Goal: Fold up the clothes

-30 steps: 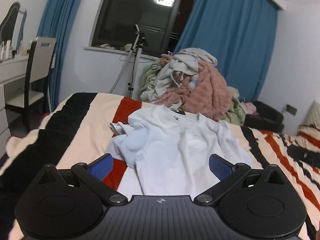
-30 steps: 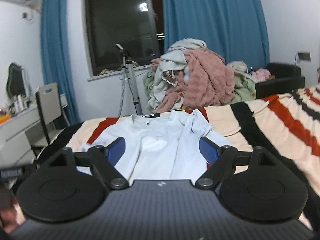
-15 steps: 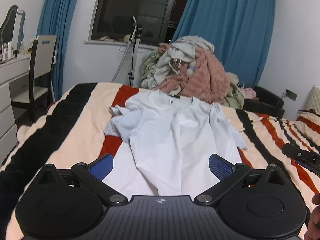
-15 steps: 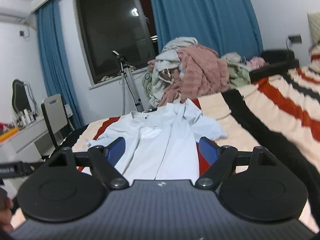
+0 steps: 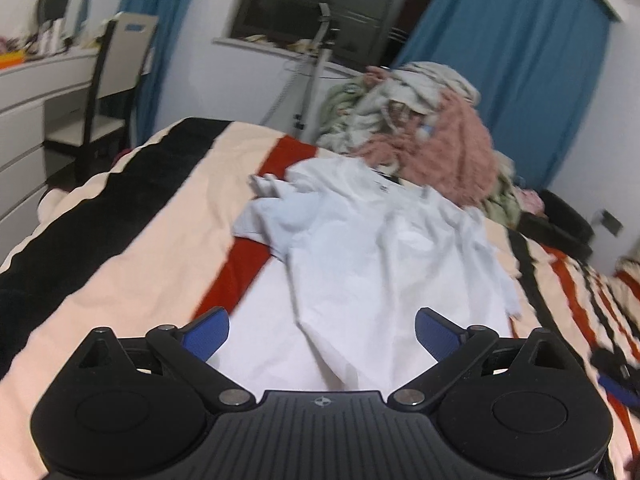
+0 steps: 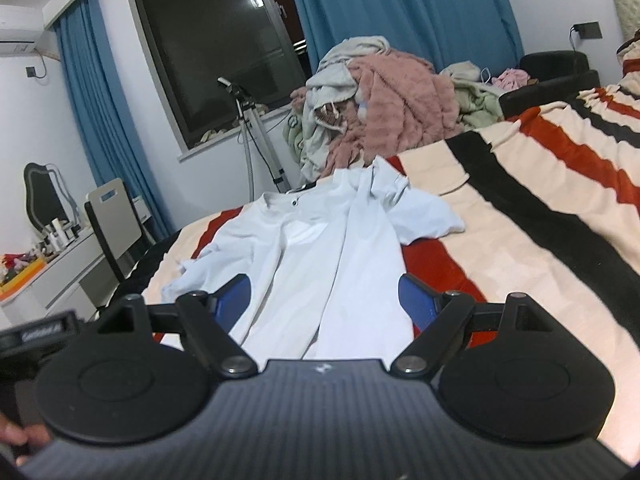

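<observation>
- A white short-sleeved T-shirt [image 5: 372, 256] [image 6: 320, 248] lies spread and rumpled on a bed covered by a cream blanket with black and red stripes [image 5: 132, 248] [image 6: 520, 216], its collar toward the far edge of the bed.
- One sleeve is bunched up at the shirt's side; a long crease runs down the body.
- The left gripper [image 5: 322, 330] hangs over the shirt's near hem, its blue-padded fingers spread wide and holding nothing.
- The right gripper [image 6: 324, 300] is likewise spread wide above the lower part of the shirt, empty.
- Beyond the bed's far edge sits a heap of pink, grey and green clothes [image 5: 424, 128] [image 6: 380, 100].
- Blue curtains [image 6: 400, 8] frame a dark window [image 6: 216, 40].
</observation>
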### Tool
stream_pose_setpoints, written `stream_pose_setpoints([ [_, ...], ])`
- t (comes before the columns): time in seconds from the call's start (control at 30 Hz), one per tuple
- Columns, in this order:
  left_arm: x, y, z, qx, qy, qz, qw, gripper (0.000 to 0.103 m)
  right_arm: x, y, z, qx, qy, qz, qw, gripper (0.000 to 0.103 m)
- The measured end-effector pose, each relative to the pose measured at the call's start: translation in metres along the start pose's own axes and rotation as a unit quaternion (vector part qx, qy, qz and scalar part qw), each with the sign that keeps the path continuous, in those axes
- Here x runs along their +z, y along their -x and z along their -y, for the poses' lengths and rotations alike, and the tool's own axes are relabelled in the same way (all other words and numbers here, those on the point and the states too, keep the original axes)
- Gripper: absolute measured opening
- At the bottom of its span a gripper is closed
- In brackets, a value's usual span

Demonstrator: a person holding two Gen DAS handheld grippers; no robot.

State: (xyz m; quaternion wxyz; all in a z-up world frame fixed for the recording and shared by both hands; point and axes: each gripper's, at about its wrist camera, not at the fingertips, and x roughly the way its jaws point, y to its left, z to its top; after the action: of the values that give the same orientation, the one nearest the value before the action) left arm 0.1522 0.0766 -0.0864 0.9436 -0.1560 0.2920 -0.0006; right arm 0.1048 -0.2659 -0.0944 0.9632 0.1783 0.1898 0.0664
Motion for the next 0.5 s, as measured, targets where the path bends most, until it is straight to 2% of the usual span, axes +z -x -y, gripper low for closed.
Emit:
stream_pose_setpoints([
  [0.3, 0.055, -0.084, -0.043, 0.046, 0.085, 0.011, 0.9953, 0.090, -0.009, -0.024, 0.011, -0.004, -0.024, -0.034, 0.999, 0.082],
  [0.4, 0.076, -0.123, -0.057, 0.060, 0.099, 0.018, 0.9931, 0.080, -0.012, -0.035, 0.015, -0.008, -0.029, -0.041, 0.999, 0.082],
  [0.5, 0.093, -0.165, -0.069, 0.071, 0.110, 0.021, 0.9911, 0.062, -0.015, -0.047, 0.020, -0.017, -0.030, -0.040, 0.999, 0.082],
])
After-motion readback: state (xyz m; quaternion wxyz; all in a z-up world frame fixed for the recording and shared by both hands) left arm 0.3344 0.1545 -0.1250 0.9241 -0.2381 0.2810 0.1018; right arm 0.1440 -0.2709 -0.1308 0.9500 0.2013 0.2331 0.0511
